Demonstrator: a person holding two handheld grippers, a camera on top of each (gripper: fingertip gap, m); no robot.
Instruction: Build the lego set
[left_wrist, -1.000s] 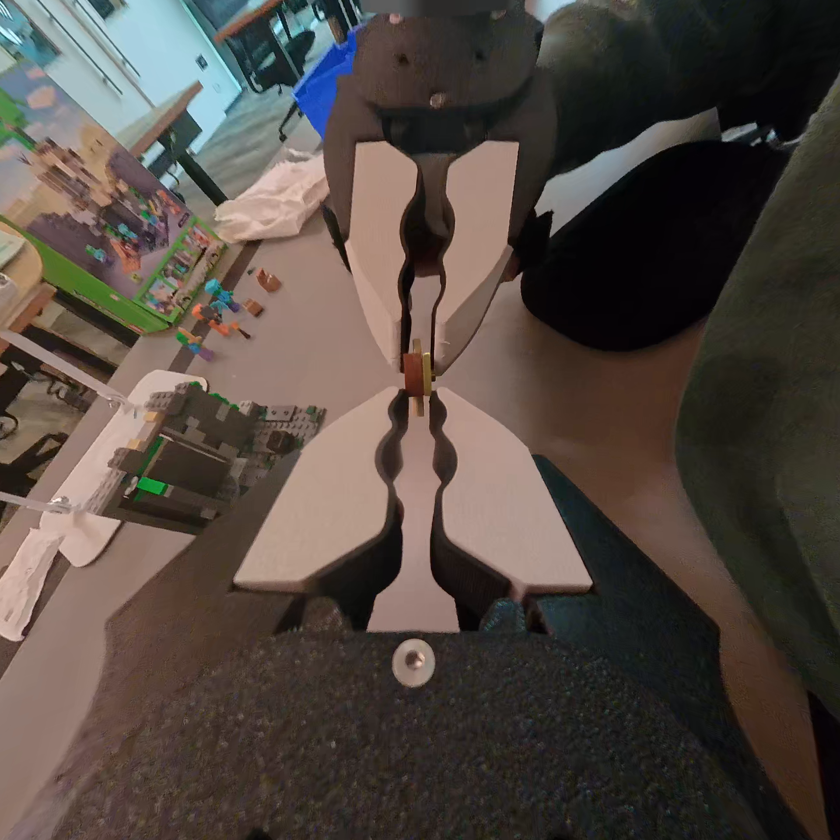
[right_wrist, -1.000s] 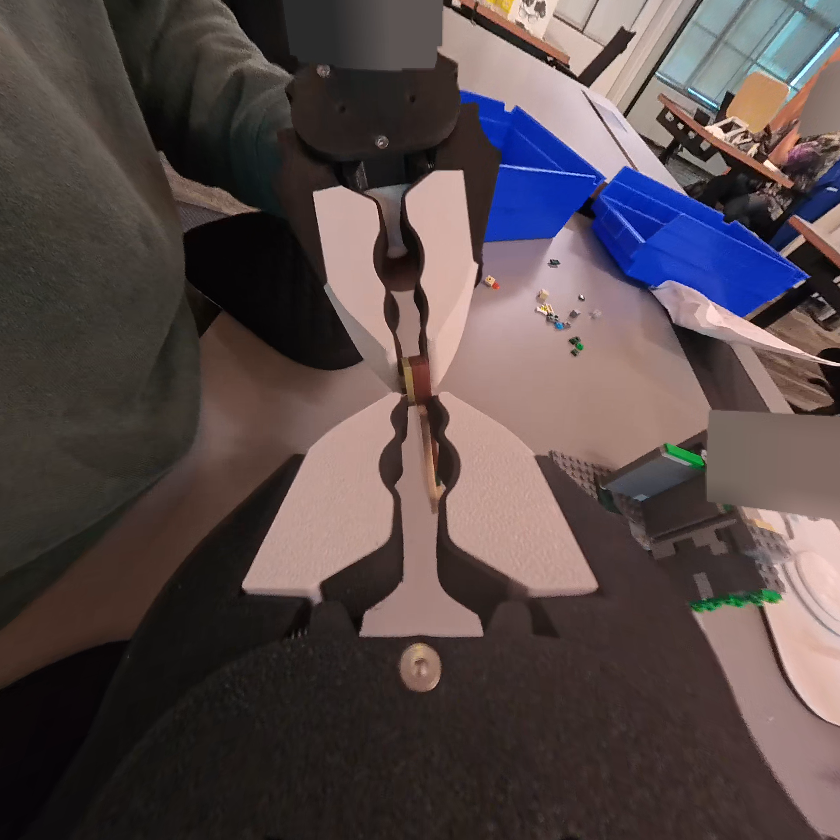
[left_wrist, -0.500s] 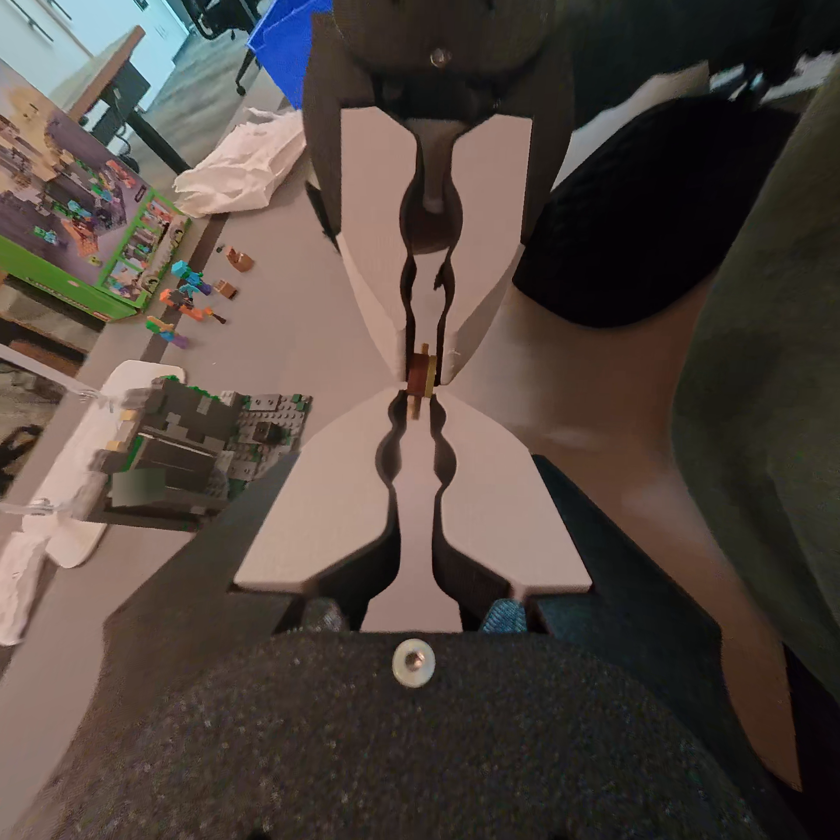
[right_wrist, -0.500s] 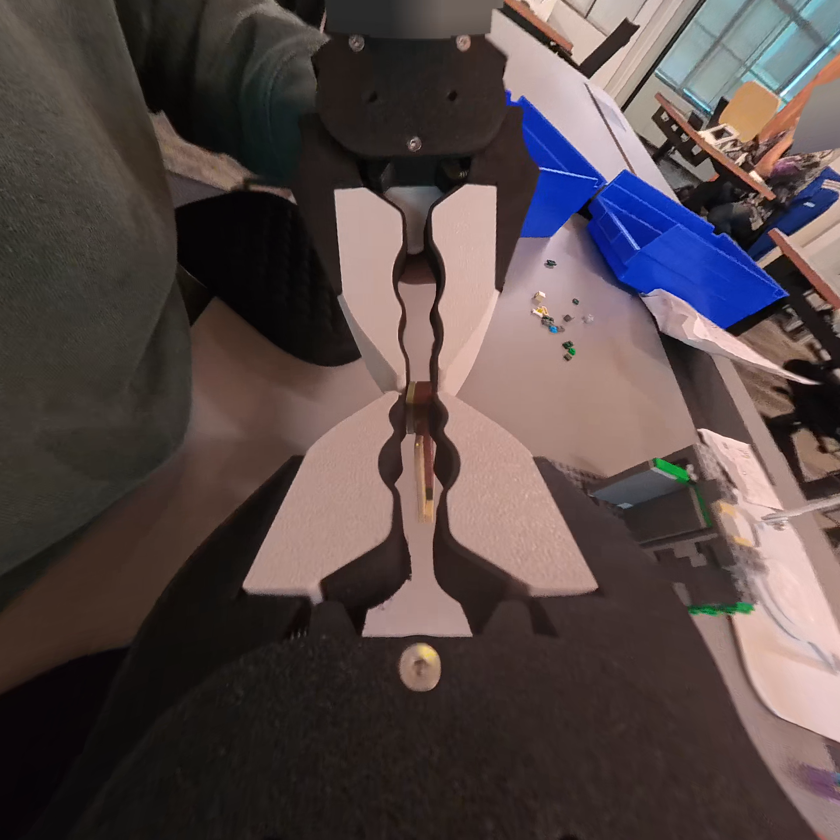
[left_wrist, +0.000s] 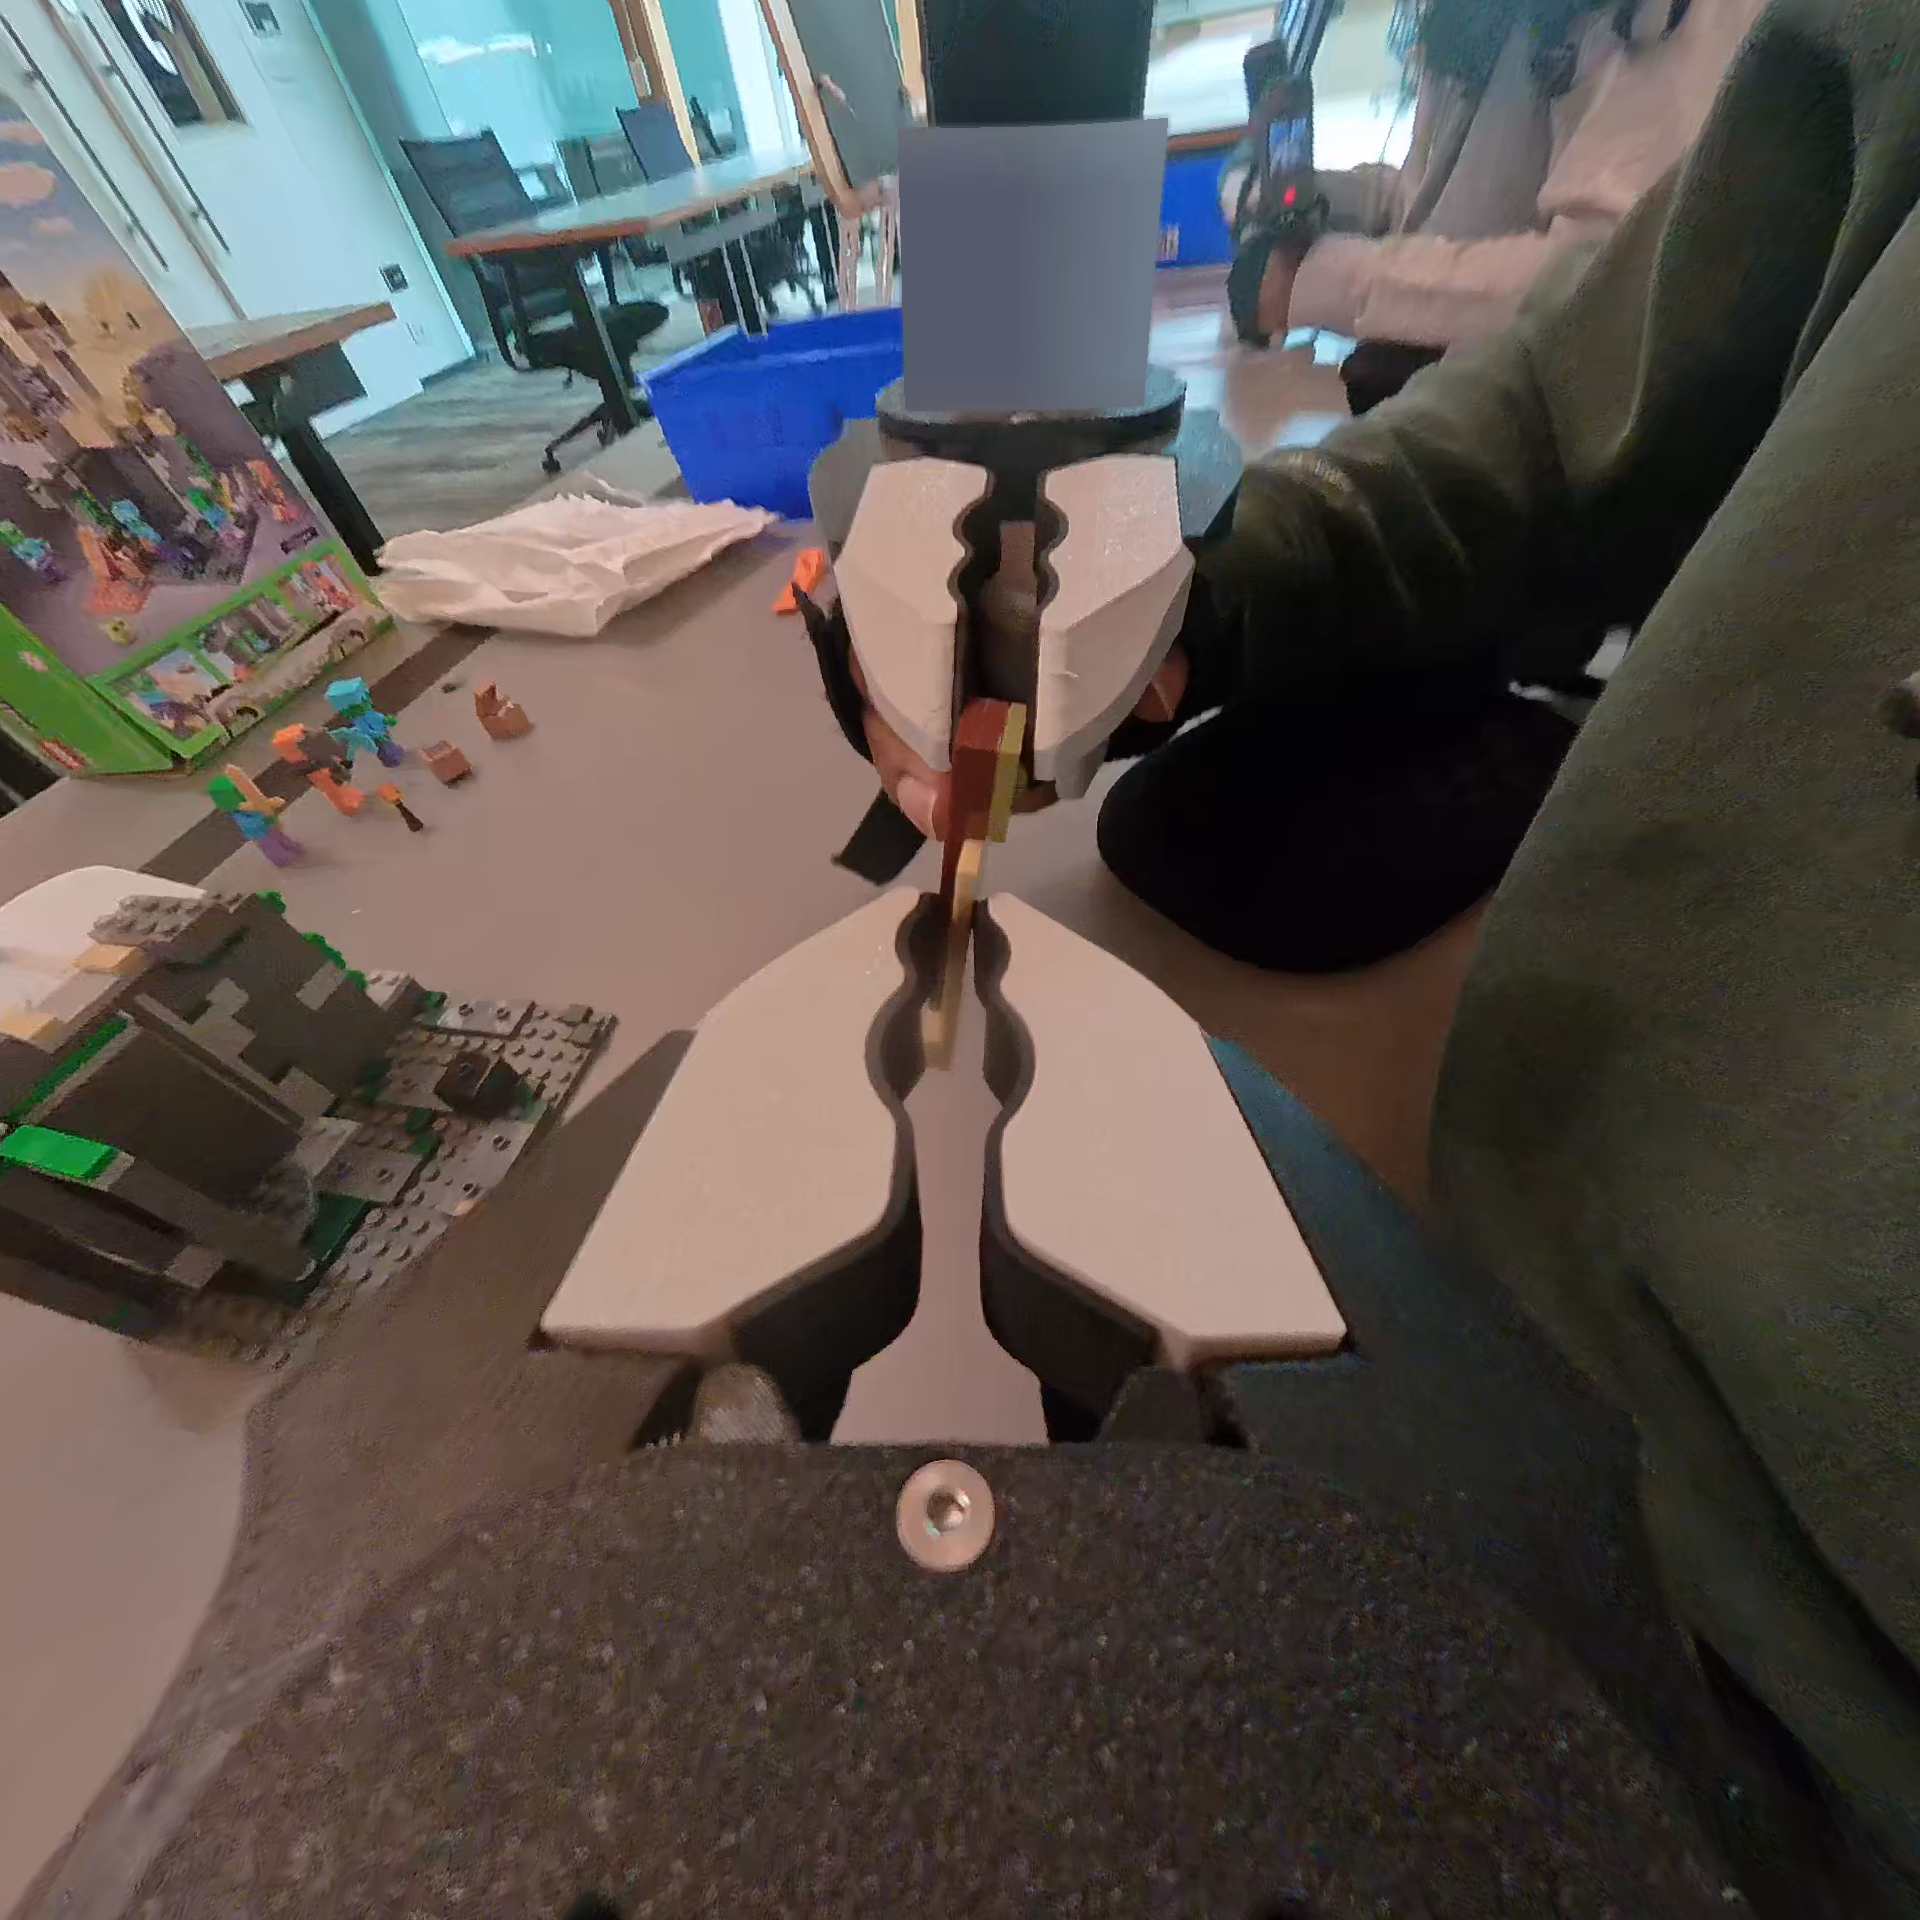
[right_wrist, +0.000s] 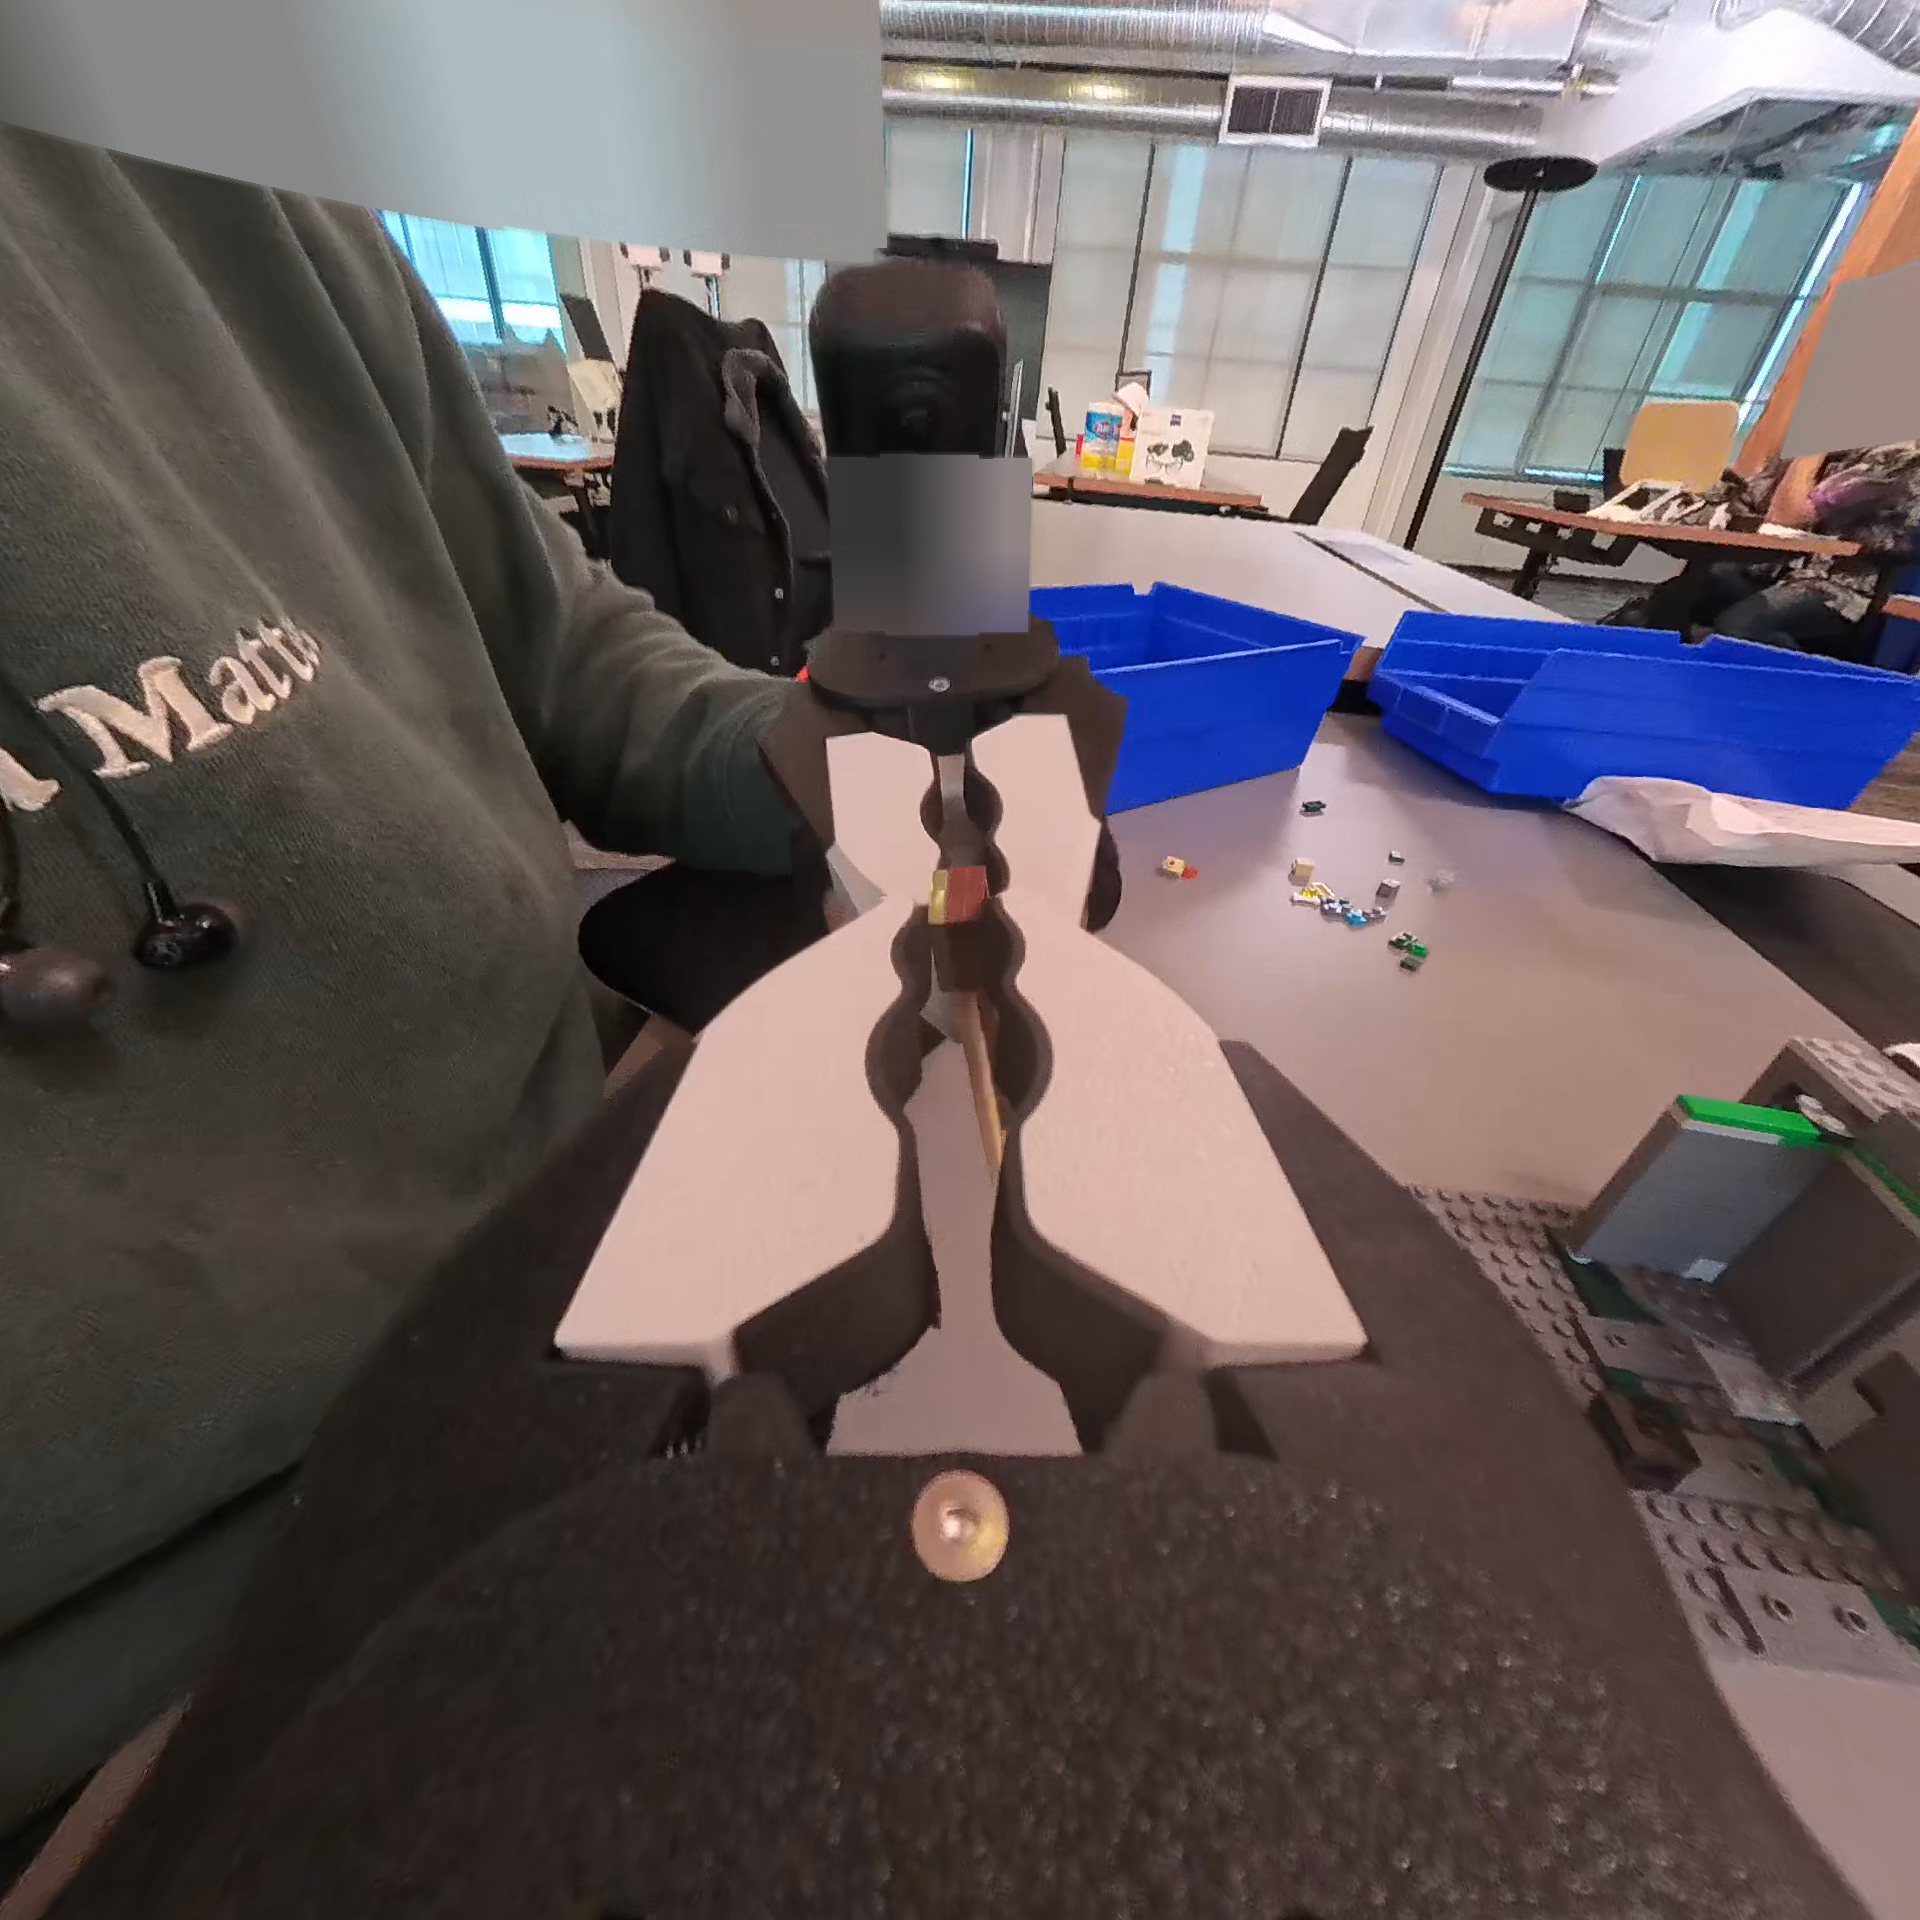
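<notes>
My two grippers face each other tip to tip, above the grey table (left_wrist: 665, 748). They pinch a small lego assembly: a red-brown brick (left_wrist: 971, 758) with a yellow piece and a thin tan plate (left_wrist: 951, 977). My left gripper (left_wrist: 951, 909) is shut on the tan plate end. My right gripper (left_wrist: 992, 774) is shut on the brick end. In the right wrist view the right gripper (right_wrist: 956, 920) meets the left gripper (right_wrist: 961, 868) at the brick (right_wrist: 968, 894), and a tan plate (right_wrist: 982, 1091) lies between the right fingers. The grey lego build (left_wrist: 208, 1060) stands to the left.
The lego box (left_wrist: 135, 540), minifigures (left_wrist: 332, 748) and a white bag (left_wrist: 561, 561) lie on the table's left. Two blue bins (right_wrist: 1195, 696) and loose small pieces (right_wrist: 1340, 904) lie beyond the build (right_wrist: 1714, 1226). A person in a green sweatshirt (right_wrist: 260, 935) sits close by. Less than 4 cm separates the two grippers' tips. The build (right_wrist: 1714, 1226) is about equally far from each gripper, around 25 centimetres.
Both grippers have tilted up from looking down at the table to nearly level, staying tip to tip. More of the tan plate now shows between the left fingers.
</notes>
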